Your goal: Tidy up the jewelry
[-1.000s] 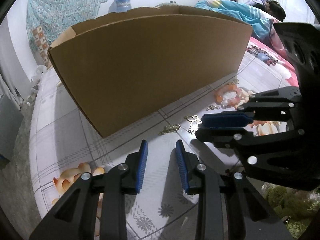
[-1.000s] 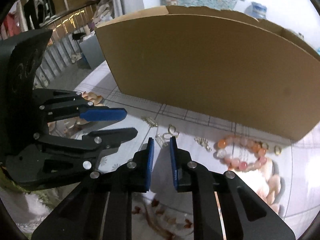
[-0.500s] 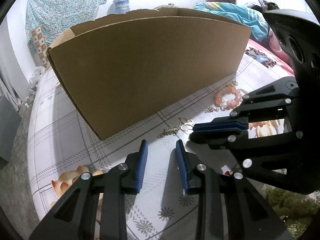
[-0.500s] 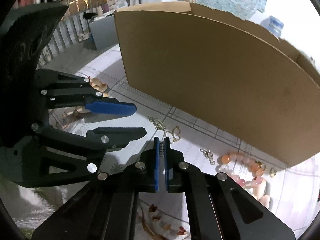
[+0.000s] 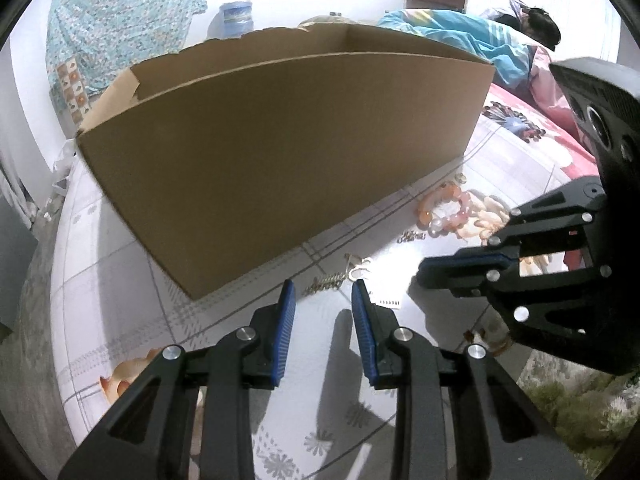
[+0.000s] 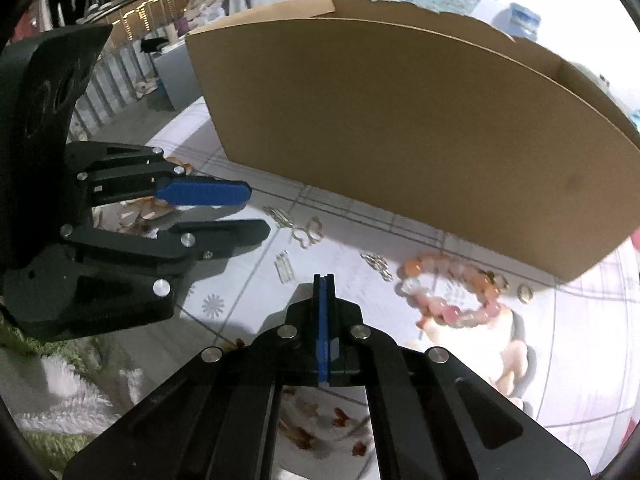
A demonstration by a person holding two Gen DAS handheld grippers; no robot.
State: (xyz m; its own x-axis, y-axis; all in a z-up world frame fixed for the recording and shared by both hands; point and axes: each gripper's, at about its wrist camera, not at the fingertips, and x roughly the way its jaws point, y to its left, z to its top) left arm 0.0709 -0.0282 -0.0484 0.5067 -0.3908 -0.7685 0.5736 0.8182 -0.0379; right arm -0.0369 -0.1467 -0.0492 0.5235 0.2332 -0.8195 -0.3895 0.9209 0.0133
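Note:
Jewelry lies on the patterned tablecloth in front of a large cardboard box (image 5: 280,152) (image 6: 400,120). There is a pink-orange bead bracelet (image 6: 448,292) (image 5: 444,210), a gold butterfly charm (image 6: 308,234), short gold chain pieces (image 6: 280,214) (image 6: 378,262), a gold ring (image 6: 525,293) and a small silver bar (image 6: 284,266) (image 5: 386,301). My right gripper (image 6: 324,280) is shut with its blue pads together and nothing visible between them. The silver bar lies on the cloth just left of its tip. My left gripper (image 5: 323,296) (image 6: 256,212) hovers open and empty near the chain pieces.
The box wall blocks the far side. A person lies on a bed (image 5: 536,24) at the back right. A water jug (image 5: 236,18) stands behind the box. A green rug (image 5: 580,400) shows past the table's near edge.
The right gripper's jaws shut around the silver bar and then drew back. The bar now lies on the cloth outside the shut pads. The left gripper kept still.

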